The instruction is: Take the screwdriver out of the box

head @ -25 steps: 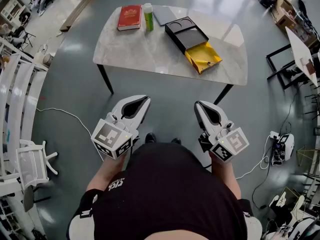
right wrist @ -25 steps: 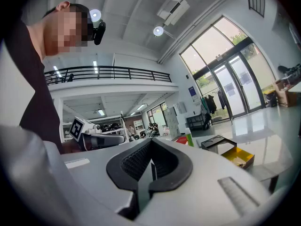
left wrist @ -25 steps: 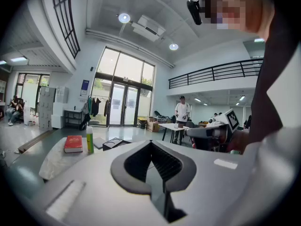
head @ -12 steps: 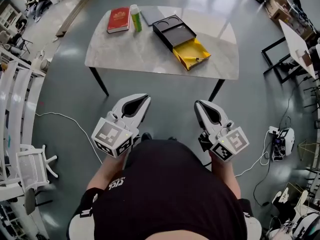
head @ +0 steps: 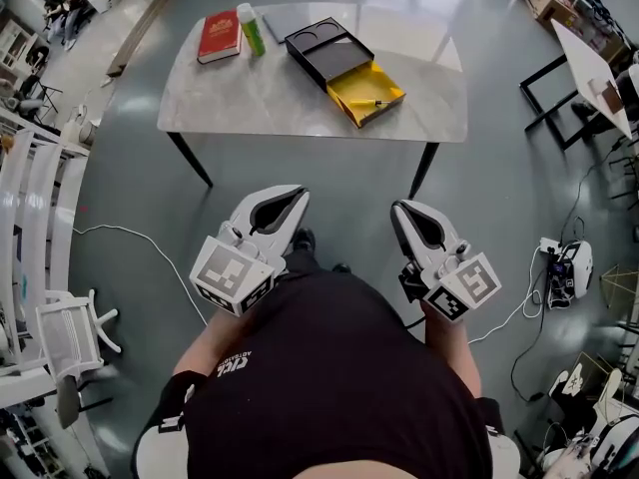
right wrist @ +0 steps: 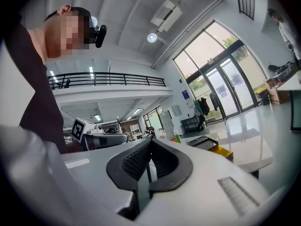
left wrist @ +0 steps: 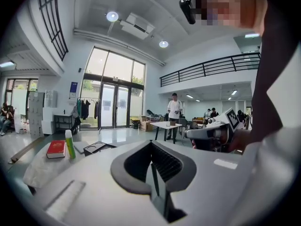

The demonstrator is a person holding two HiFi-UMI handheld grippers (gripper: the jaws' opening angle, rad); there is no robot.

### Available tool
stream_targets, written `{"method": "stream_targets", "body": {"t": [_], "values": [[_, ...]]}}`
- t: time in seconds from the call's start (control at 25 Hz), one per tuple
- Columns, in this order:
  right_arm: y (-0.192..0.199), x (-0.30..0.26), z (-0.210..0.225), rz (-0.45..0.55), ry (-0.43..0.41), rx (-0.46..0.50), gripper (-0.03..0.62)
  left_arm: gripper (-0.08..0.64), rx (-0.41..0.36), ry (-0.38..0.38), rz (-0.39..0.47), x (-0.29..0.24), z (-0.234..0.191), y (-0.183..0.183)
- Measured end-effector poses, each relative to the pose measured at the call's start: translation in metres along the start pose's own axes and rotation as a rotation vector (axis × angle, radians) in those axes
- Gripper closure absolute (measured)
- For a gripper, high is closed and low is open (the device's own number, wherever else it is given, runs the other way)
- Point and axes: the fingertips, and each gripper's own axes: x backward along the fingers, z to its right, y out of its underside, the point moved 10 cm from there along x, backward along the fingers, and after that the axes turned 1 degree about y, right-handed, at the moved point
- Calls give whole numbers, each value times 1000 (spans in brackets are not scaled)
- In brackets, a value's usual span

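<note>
Distance explains it: left claw (head: 290, 199) and right claw (head: 403, 212) hang closed, empty, thin screwdriver (head: 367, 102) far off in yellow-lined black box (head: 335, 60)

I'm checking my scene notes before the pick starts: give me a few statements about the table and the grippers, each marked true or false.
1. The screwdriver lies in the yellow tray. True.
2. The right gripper holds the screwdriver. False: it is shut on nothing, short of the table.
3. The red book lies beside the green bottle. True.
4. The left gripper rests on the black box. False: it hangs short of the table, shut and empty.
</note>
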Motion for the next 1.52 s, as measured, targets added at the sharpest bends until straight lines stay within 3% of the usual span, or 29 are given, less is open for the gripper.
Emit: {"method": "stream_targets", "body": {"t": [0.52, 1.04, 1.52], "values": [[-11, -31, 50, -28, 48, -1, 580, 558, 9, 60, 10, -66, -41, -2], [-39, -141, 98, -66, 47, 13, 580, 558, 44, 70, -2, -116, -151, -15], [-41, -236, 122, -121, 23, -2, 579, 558, 8, 48, -34, -126, -247, -23]]}}
